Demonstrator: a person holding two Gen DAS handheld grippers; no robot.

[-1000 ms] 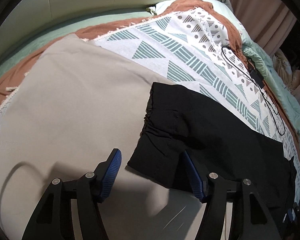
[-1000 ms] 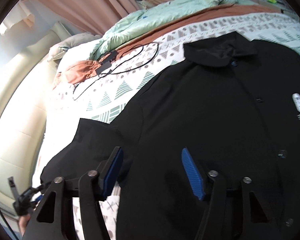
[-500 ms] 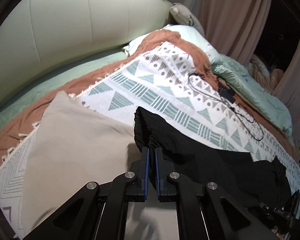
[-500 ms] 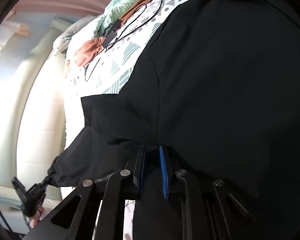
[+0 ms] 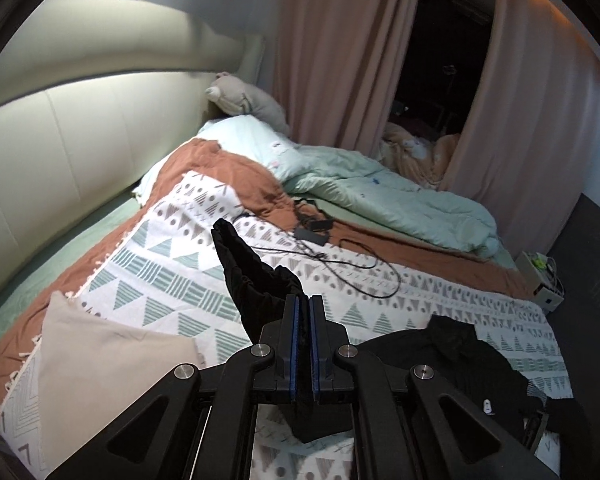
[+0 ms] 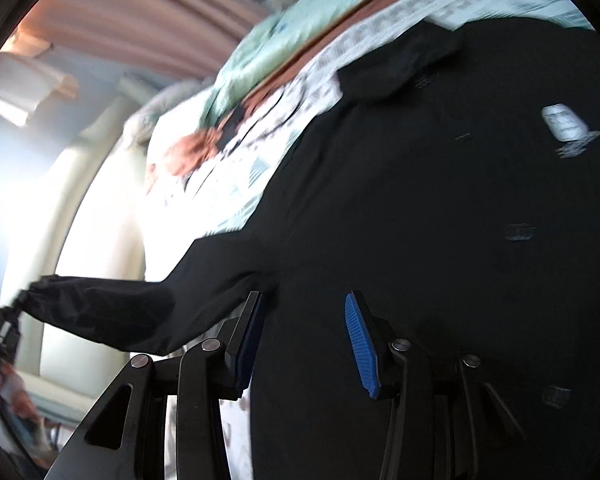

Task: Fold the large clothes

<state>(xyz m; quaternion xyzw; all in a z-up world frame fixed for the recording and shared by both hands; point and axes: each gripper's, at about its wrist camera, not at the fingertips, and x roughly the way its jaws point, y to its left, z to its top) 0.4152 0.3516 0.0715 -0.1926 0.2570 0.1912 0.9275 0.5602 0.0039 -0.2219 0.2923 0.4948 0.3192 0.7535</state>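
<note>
The left gripper [image 5: 303,322] is clamped on the sleeve cuff [image 5: 252,276] of the black shirt [image 6: 440,240], lifted off the bed. From there the sleeve's long axis runs toward the shirt body, lying flat on the patterned blanket [image 5: 172,280] — thin, matte, limp cloth, gathered at the cuff. The right gripper [image 6: 300,340] hovers spread wide over the armpit seam, holding nothing.

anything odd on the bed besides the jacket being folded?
Yes: a black cable with its adapter lies loose on the patterned blanket, beyond the black jacket. The left gripper holds the jacket's sleeve lifted near it, so it could snag.
</note>
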